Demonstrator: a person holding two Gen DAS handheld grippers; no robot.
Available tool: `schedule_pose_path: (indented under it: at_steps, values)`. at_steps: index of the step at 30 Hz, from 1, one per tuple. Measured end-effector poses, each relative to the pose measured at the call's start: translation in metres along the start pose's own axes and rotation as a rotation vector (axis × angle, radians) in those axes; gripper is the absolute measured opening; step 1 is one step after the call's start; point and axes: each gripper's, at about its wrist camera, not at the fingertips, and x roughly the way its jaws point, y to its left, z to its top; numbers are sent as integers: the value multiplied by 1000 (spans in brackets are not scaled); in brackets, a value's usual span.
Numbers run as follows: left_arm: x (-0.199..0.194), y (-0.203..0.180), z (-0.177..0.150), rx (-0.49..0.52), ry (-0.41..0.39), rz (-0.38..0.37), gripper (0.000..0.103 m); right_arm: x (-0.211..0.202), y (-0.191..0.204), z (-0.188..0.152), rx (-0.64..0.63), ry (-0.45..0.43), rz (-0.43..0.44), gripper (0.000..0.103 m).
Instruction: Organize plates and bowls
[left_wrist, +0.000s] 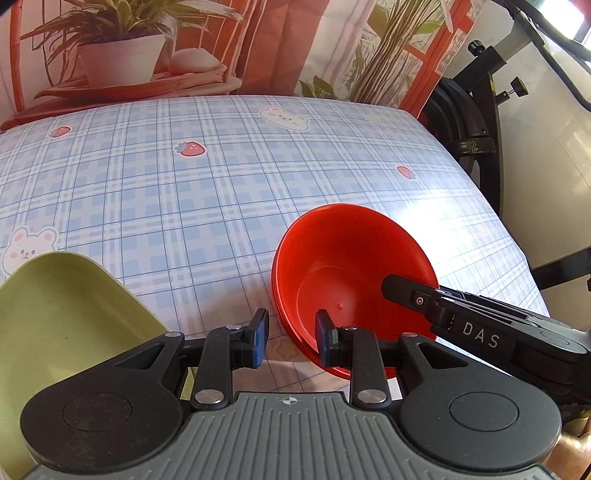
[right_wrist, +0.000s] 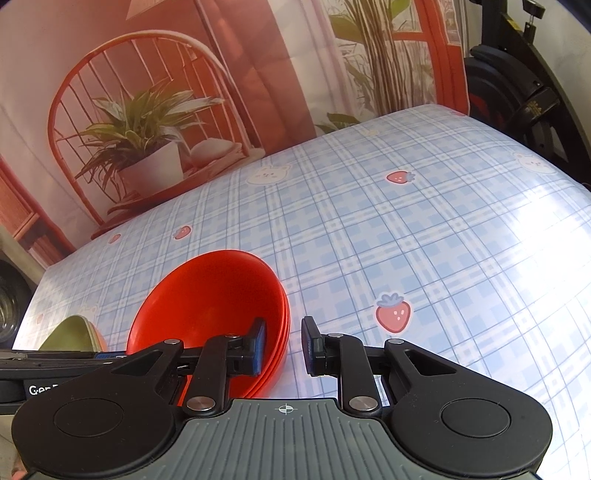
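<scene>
Red bowls (left_wrist: 343, 273) sit nested in a stack (several rims show in the right wrist view) on the checked desk (left_wrist: 184, 184), near its front edge. Left gripper (left_wrist: 291, 338): jaws released, straddling the stack's near-left rim, one pad inside, one outside, with a gap on each side. Right gripper (right_wrist: 283, 345): jaws released, straddling the right rim (right_wrist: 284, 325) the same way, not clamped. Green plate (left_wrist: 66, 314) lies left of the bowls, just beside the left gripper; contact unclear.
</scene>
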Motion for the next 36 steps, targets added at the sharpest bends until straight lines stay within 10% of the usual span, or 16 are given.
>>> schedule_pose_path:
  at_steps: [36]
  values:
    - [-89,42,-13,-33,-132,39,22,-29,81,14,-96,3,126,12]
